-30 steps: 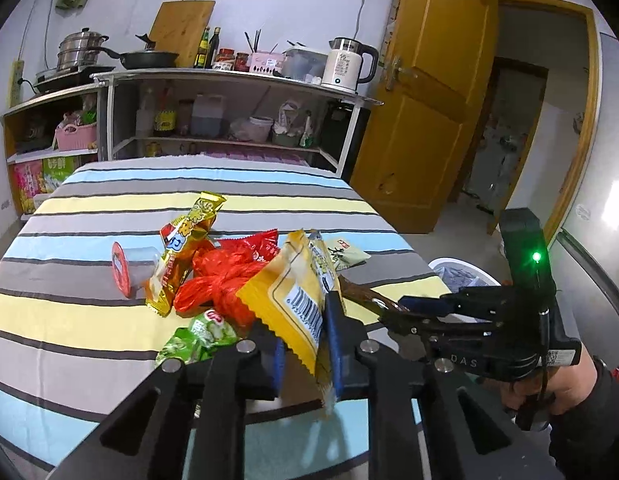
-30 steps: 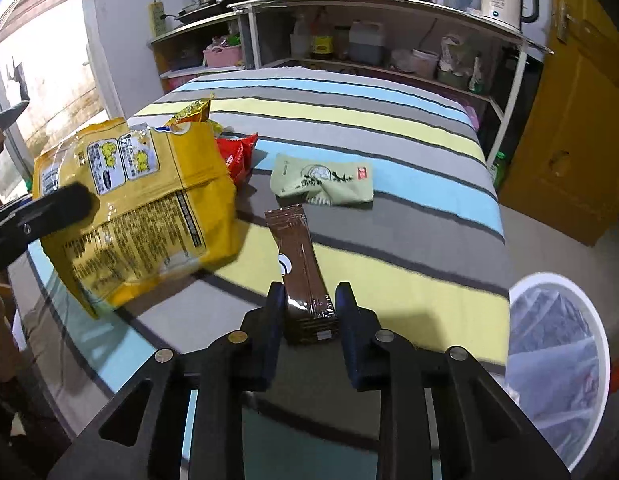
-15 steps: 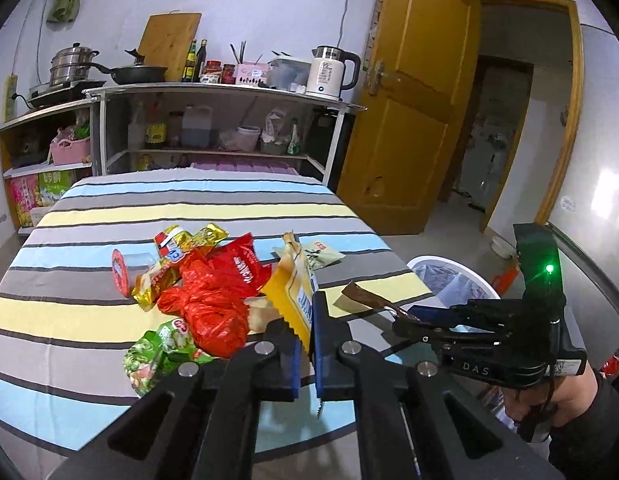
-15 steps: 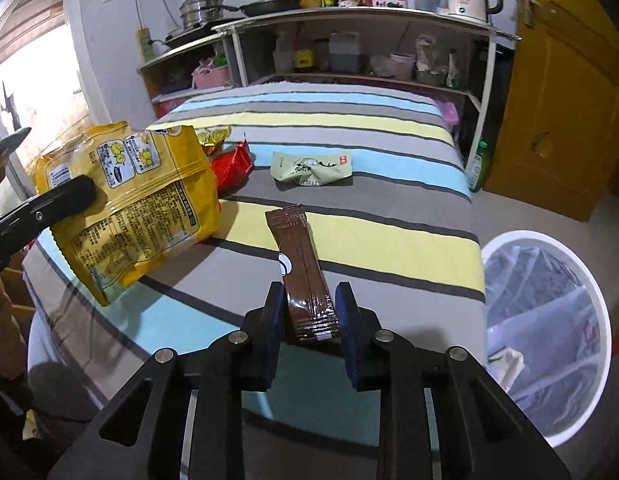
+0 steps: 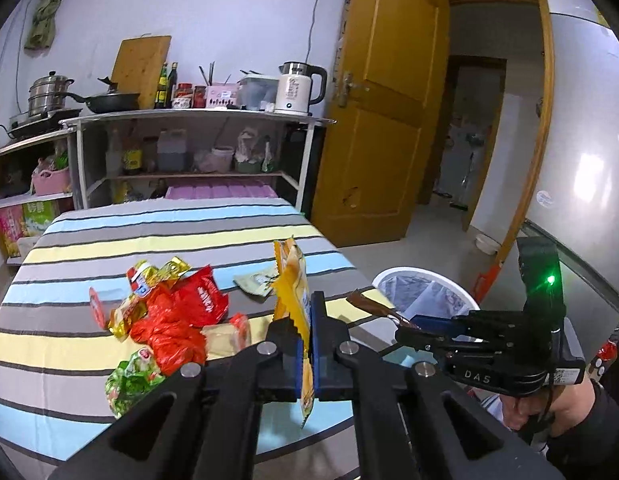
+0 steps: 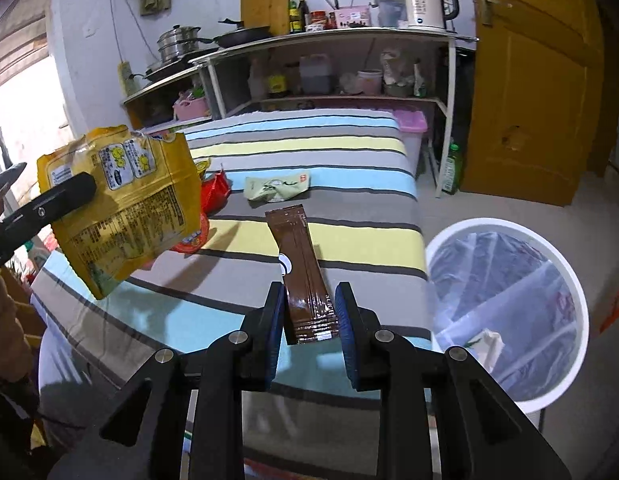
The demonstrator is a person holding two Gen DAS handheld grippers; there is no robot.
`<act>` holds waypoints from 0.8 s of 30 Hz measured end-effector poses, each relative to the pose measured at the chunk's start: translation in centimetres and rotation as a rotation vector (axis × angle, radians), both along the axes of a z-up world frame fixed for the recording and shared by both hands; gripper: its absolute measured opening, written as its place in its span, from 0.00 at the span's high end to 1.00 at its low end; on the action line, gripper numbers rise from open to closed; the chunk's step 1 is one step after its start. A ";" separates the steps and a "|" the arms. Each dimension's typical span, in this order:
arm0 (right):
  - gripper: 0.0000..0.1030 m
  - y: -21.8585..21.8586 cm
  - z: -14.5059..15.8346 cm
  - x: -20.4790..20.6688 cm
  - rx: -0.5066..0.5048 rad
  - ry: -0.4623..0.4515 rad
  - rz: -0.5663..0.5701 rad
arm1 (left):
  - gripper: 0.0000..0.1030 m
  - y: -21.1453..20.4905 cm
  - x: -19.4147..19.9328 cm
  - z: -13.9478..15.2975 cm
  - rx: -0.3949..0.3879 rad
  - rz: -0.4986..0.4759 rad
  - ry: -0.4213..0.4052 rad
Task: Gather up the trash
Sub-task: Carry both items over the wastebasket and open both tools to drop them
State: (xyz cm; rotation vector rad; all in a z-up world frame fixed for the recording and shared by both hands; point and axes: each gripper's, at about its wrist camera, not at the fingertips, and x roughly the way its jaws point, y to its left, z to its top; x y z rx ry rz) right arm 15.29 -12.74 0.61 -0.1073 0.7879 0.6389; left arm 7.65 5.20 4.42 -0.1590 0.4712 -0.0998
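Crinkled yellow foil bag [image 5: 292, 280] sits pinched in the left gripper [image 5: 305, 344]; the right gripper [image 6: 309, 320] clamps a glossy brown sachet [image 6: 305, 276].

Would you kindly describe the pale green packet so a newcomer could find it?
On the striped tablecloth, look past the brown sachet toward the shelves. The flat pale green packet lies alone there, its red corner mark distinguishing it from the crumpled red wrappers.

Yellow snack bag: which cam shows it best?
Right wrist view: the yellow snack bag faces the camera flat, printed side readable, pinched at its edge by the left gripper. The left wrist view shows it only edge-on, a thin strip between the fingers.
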 end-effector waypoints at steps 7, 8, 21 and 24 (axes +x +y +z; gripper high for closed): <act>0.74 -1.8 0.4 0.1 0.020 -0.008 -0.044 | 0.97 -0.7 0.4 0.6 -0.011 -0.041 -0.013; 0.74 -2.0 0.5 0.2 0.022 -0.009 -0.050 | 0.97 -0.9 0.6 0.6 -0.010 -0.046 -0.013; 0.74 -7.7 -0.1 1.2 0.027 0.001 -0.194 | 0.97 -6.8 6.2 -0.1 -0.020 -0.188 0.045; 0.74 -9.6 -0.6 1.7 0.025 0.011 -0.243 | 0.97 -8.7 7.5 -0.1 -0.012 -0.229 0.051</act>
